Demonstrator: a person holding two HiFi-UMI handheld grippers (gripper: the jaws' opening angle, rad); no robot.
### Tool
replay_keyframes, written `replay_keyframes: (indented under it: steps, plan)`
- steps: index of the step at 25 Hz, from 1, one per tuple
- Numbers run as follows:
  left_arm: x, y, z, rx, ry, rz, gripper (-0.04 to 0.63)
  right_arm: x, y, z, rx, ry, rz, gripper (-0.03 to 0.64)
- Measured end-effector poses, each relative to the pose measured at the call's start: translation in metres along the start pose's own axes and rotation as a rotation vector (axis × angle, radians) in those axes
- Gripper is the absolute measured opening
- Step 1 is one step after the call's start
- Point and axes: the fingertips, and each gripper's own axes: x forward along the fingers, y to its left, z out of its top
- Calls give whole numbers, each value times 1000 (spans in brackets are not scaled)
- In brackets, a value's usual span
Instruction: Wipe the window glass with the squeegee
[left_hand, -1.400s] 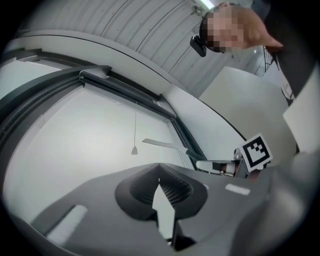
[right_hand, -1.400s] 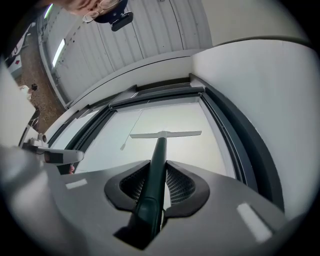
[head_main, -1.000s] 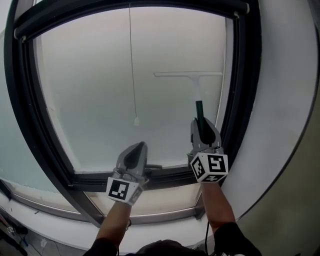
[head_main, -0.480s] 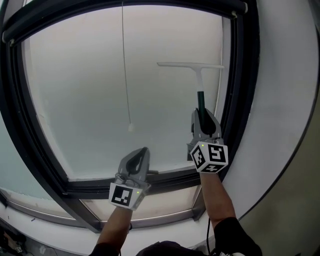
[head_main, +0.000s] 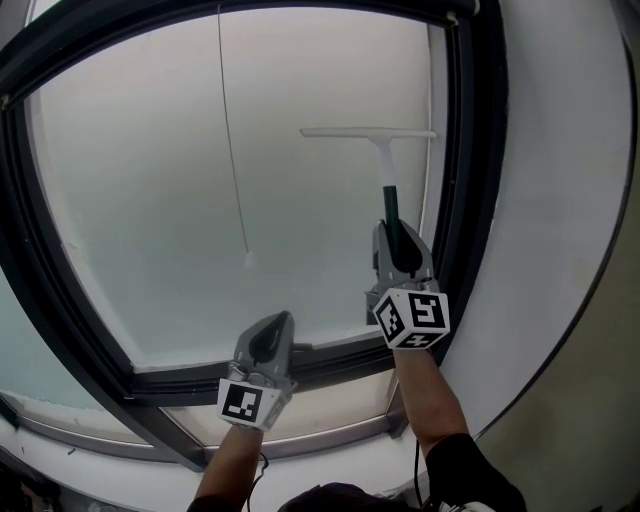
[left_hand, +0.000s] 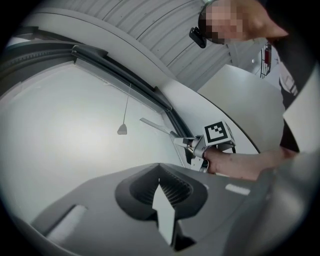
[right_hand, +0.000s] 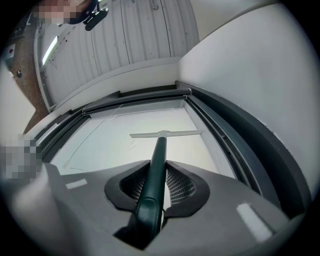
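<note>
Holding the squeegee (head_main: 385, 165) by its dark green handle, the right gripper (head_main: 392, 238) has its jaws clamped on the handle's lower end; seen from that gripper (right_hand: 159, 176), the handle (right_hand: 158, 160) runs straight out between the ribbed pads.

- Squeegee position: blade horizontal, on the upper right part of the glass (head_main: 160, 190). The right end of the blade is just beside the right side of the black frame (head_main: 470, 160). The pale neck drops from mid-blade to the handle.
- Left gripper (head_main: 283, 320): jaws drawn together, nothing between them. Its own view (left_hand: 162, 189) confirms this, with only a thin sliver of light at the seam. The tip lies at the bottom edge of the glass, over the lower frame rail (head_main: 180, 378); contact cannot be told.
- Grippers are apart, left lower than right.

Surroundings:
- A thin cord (head_main: 230, 140) hangs down in front of the glass, left of the blade and apart from it. Its small end weight (head_main: 247, 260) sits lower than the blade, roughly level with the right gripper's jaws.
- A white wall (head_main: 560, 200) lies right of the frame.
- A pale sill (head_main: 330, 432) lies below the rail.
- A grey corrugated surface (right_hand: 125, 35) shows beyond the top of the frame.
- Glass is frosted white; nothing can be made out through it.
</note>
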Motion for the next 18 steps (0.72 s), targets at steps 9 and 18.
replay_keyframes:
  steps: [9, 18]
  plan:
    - [-7, -3, -17, -23, 39, -13, 0, -17, 2, -16, -21, 30, -10, 95]
    - [-19, -2, -27, -58, 64, 1, 0, -31, 5, -34, -24, 71, -17, 95]
